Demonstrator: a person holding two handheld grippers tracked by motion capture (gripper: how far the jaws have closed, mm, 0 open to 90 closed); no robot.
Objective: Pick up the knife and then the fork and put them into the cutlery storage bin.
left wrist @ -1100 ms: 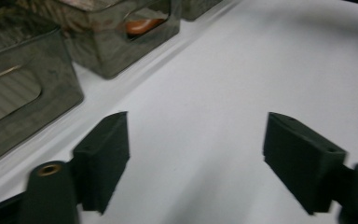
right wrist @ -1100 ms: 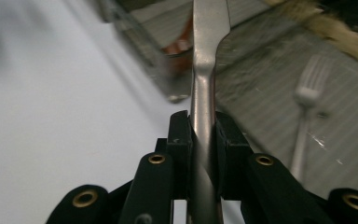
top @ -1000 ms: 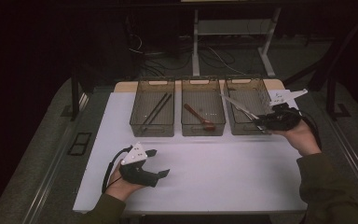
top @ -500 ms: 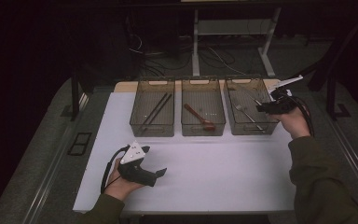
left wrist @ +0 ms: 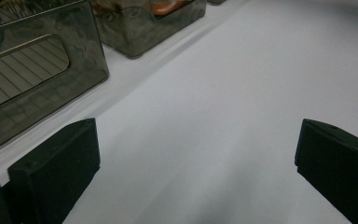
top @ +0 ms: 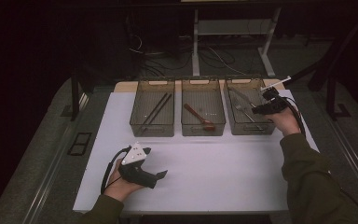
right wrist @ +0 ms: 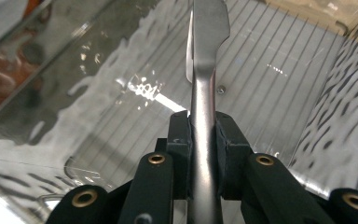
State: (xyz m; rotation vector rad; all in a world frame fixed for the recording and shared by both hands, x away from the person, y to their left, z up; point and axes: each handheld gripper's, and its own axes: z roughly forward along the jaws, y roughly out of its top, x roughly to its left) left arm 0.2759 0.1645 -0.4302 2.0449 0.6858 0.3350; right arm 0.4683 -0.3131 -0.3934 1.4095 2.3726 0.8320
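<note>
Now the white table (top: 223, 172) spreads bare between the left gripper (left wrist: 191, 177) and its wide jaws, which have just been opening. Ahead of the right gripper (right wrist: 200, 128) lies the right-hand bin (top: 249, 126), beside the bins with the wooden spoon (top: 199, 117) and chopsticks (top: 154, 112). Clamped on a metal knife (right wrist: 204, 70), the right gripper has dropped, its blade now inside that bin.
</note>
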